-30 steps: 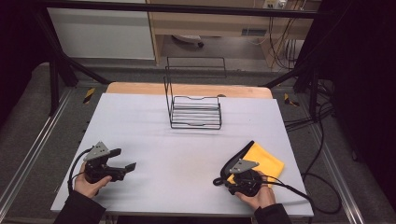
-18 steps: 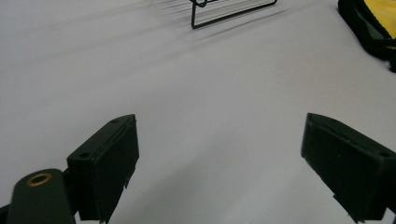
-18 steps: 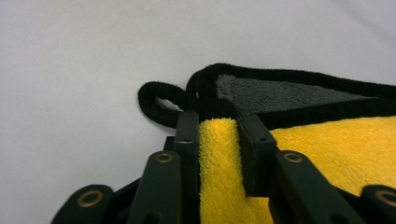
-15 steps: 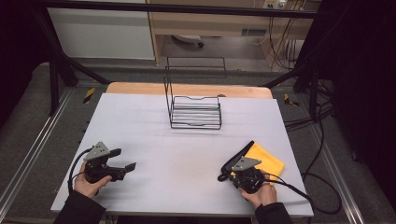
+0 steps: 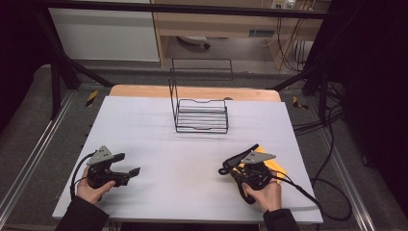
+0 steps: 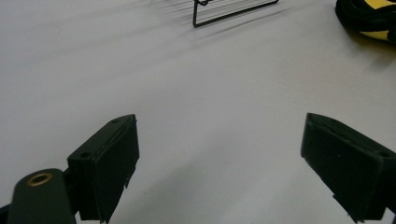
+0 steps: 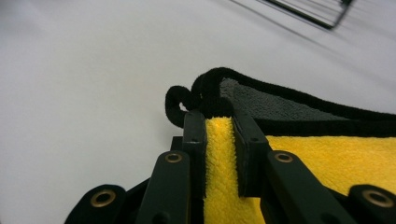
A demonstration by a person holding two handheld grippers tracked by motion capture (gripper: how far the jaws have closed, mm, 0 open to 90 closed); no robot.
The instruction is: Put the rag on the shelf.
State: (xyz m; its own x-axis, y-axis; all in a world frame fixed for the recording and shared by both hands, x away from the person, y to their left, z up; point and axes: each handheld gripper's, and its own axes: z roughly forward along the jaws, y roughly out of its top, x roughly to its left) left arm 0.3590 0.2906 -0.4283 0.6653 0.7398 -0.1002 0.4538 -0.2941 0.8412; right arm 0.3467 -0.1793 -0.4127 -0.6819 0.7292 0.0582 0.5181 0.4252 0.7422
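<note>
The yellow cloth (image 7: 327, 158) at the lower right is soft, light and floppy. The right gripper (image 7: 219, 140) has just closed its jaws, pinching the cloth's black-edged corner, a good hold. The left gripper (image 6: 224, 154) waits wide open, holding nothing.

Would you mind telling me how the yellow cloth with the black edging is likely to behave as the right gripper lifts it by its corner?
The yellow cloth looks soft and fluffy, so it will probably hang limp from the right gripper rather than hold its shape. Its pile bulges between the shut jaws, so slipping seems unlikely. It is probably light; the rest should trail across the table.
</note>
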